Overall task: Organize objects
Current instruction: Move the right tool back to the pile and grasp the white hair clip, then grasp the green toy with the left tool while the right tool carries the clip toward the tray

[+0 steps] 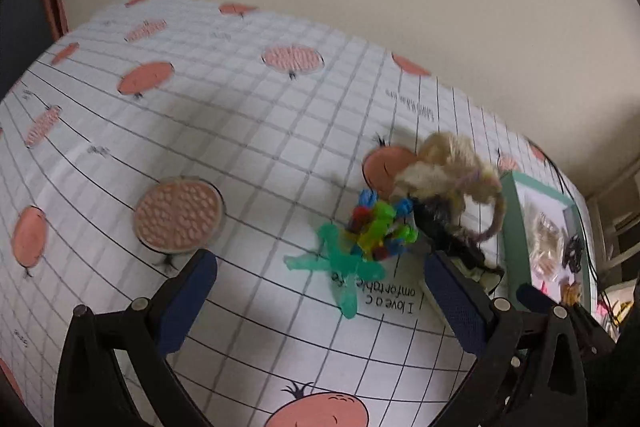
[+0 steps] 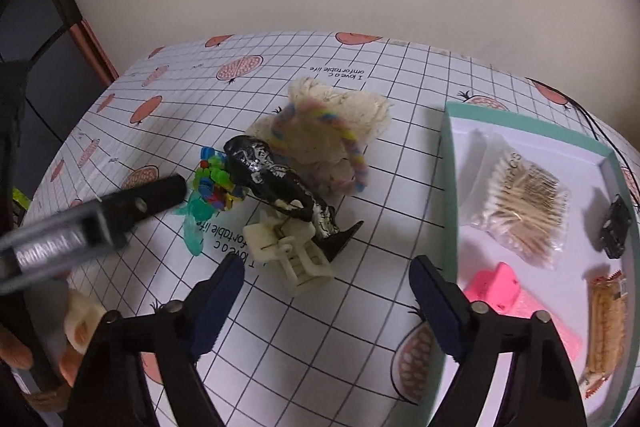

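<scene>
Two grippers, both spread wide, nothing between the fingers. Left gripper (image 1: 320, 291) sits low centre of the left wrist view, over the tablecloth (image 1: 200, 147), a white grid with pomegranate prints. Right gripper (image 2: 328, 291) sits low centre of the right wrist view, just below the cream hair claw (image 2: 292, 255).

Pile mid-frame in the right view: green bag of coloured clips (image 2: 212, 187), black printed packet (image 2: 276, 183) lying across the claw, fluffy beige item (image 2: 336, 123) with a pastel scrunchie (image 2: 352, 147).

Teal-rimmed box (image 2: 450, 155) at right holds the cotton swab bag (image 2: 520, 203), pink clip (image 2: 496, 287), black clip (image 2: 616, 227) and a snack bar (image 2: 604, 331).

Readable print on the cloth: "I love a comfortable life". Swab bag lettering unreadable.
</scene>
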A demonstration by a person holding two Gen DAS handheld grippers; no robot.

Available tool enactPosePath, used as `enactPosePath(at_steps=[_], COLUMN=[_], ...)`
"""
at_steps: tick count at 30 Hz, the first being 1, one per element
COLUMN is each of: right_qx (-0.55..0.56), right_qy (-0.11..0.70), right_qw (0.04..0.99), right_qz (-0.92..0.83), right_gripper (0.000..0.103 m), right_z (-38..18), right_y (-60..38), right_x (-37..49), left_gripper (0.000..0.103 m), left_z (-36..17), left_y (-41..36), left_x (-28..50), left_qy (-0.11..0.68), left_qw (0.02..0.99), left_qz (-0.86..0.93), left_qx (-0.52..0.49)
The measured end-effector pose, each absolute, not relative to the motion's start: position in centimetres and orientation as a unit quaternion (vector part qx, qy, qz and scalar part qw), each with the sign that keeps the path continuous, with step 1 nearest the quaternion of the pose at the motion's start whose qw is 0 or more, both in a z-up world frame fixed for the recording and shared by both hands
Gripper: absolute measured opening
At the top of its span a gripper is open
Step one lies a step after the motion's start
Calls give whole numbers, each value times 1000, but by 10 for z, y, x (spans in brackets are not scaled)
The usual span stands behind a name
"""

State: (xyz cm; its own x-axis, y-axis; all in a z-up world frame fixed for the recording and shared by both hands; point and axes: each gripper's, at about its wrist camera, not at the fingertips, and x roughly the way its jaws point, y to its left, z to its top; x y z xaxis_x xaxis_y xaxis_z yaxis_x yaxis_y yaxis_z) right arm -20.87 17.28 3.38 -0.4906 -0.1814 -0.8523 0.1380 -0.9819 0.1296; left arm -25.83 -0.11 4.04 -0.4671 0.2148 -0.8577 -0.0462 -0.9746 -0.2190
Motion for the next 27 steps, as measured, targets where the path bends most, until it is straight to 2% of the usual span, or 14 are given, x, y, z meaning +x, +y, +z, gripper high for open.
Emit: enactPosePath(at_steps=[4, 8, 9, 11, 13, 15, 17, 27], right_qx=[501, 504, 502, 503, 507, 510, 510, 524], right_qy=[-24, -29, -31, -32, -36, -43, -44, -59], right_qw=[98, 106, 107, 109, 109, 115, 119, 118], right_qz=[-859, -857, -857, -857, -854, -852, -851, -841], right_gripper=[73, 56, 55, 40, 31, 29, 26, 25], right_z=[27, 22, 22, 21, 20, 20, 22, 26], right_y=[166, 161, 161, 159, 160, 162, 165, 175], right_x=[-212, -213, -213, -214, -214, -213, -212, -207], left_gripper=[103, 101, 99, 88, 79, 69, 64, 62], left_z=[33, 28, 27, 25, 22, 19, 20, 25], left_y=[8, 10, 10, 12, 14, 14, 15, 18], left_x=[-257, -258, -257, -258, -257, -257, -256, -253], left_qy=[-62, -68, -73, -63, -55, -59, -56, -39], left_qw=[83, 84, 88, 87, 86, 90, 92, 91], left_qz=[852, 850, 848, 847, 845, 840, 841, 841], left_qx=[-513, -516, -517, -520, -525, -531, -531, -532])
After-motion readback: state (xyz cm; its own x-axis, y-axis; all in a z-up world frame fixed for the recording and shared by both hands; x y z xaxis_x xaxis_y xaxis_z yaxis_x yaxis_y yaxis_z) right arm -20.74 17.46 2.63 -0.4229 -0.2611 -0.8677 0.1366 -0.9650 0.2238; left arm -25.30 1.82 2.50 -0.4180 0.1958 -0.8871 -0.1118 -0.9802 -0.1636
